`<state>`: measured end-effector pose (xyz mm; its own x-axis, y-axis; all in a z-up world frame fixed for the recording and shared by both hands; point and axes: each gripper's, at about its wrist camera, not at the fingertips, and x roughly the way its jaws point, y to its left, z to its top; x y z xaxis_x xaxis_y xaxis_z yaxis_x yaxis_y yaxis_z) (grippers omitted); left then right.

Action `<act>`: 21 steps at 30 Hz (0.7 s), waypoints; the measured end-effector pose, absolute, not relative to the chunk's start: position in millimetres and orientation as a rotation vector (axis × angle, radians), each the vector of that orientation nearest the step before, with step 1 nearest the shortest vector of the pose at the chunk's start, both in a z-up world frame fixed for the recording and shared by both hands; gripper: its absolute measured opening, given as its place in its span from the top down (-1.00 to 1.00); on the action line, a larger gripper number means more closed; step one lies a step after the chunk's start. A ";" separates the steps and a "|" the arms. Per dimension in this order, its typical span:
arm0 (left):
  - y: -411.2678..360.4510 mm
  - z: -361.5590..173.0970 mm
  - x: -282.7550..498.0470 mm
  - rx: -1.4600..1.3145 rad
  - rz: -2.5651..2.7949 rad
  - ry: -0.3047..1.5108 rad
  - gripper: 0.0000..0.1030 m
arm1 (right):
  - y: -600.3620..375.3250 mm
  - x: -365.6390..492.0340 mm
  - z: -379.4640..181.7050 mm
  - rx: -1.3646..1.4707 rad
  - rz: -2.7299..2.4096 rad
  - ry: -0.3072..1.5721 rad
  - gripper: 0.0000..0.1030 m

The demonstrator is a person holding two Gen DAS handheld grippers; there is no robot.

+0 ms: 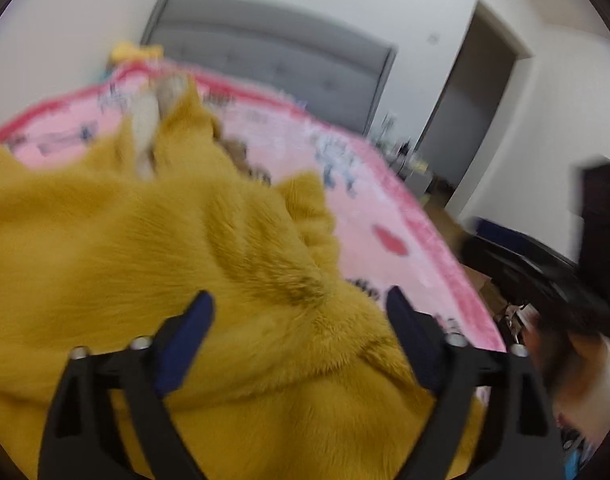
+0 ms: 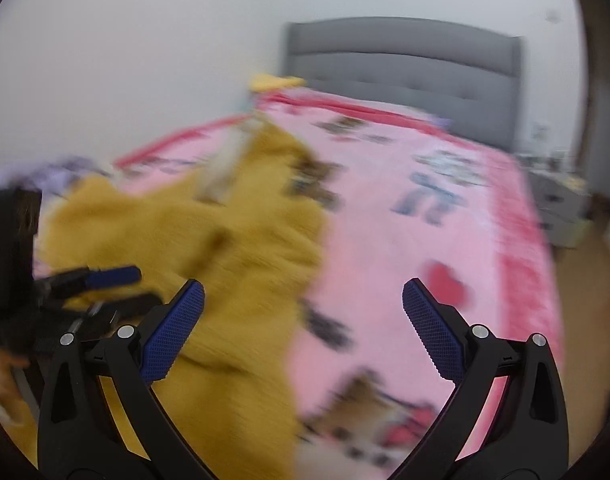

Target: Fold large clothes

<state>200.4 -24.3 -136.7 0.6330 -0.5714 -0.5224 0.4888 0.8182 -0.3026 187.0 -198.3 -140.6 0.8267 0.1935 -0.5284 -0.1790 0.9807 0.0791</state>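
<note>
Now, with left gripper [image 1: 299, 300] and right gripper [image 2: 303, 292] both released above the mustard fleece garment [image 1: 145, 248], pinch a clean edge just ahead, then flatten on the pink blanket [image 2: 425, 220].

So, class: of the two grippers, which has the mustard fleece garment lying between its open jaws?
The left gripper: mustard fleece garment fills its gap. The right gripper frames mostly pink blanket.
</note>
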 end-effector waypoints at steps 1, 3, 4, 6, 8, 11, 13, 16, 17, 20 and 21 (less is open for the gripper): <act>-10.2 -129.6 190.2 -0.133 -0.598 0.619 -0.87 | -189.8 196.3 -135.1 0.036 0.278 0.567 -0.85; 20.2 -120.5 179.8 -0.120 -0.536 0.609 -0.88 | -170.8 212.0 -127.4 0.037 0.403 0.565 -0.85; 34.2 -119.4 179.6 -0.114 -0.502 0.617 -0.89 | -160.8 222.5 -125.9 0.037 0.460 0.573 -0.80; 77.6 -120.5 182.6 -0.114 -0.392 0.628 -0.89 | -142.1 246.9 -129.4 0.048 0.531 0.638 -0.54; 108.1 -125.3 191.7 -0.150 -0.322 0.665 -0.89 | -129.7 277.6 -143.1 0.123 0.573 0.766 -0.20; 147.6 -138.5 210.4 -0.255 -0.282 0.753 -0.89 | -124.8 299.7 -160.9 0.221 0.531 0.858 -0.24; 158.8 -142.8 214.6 -0.285 -0.277 0.761 -0.89 | -127.0 301.1 -167.3 0.248 0.488 0.877 -0.26; 159.7 -144.7 217.0 -0.287 -0.287 0.756 -0.89 | -132.2 300.5 -176.0 0.307 0.476 0.902 -0.34; 159.1 -145.4 215.2 -0.281 -0.286 0.759 -0.89 | -132.7 303.2 -182.3 0.333 0.497 0.936 -0.34; 153.9 -154.5 222.0 -0.277 -0.291 0.803 -0.89 | -131.8 310.2 -193.7 0.397 0.528 0.969 0.02; 151.3 -156.0 226.8 -0.282 -0.292 0.815 -0.89 | -130.2 312.9 -195.7 0.410 0.547 0.966 0.31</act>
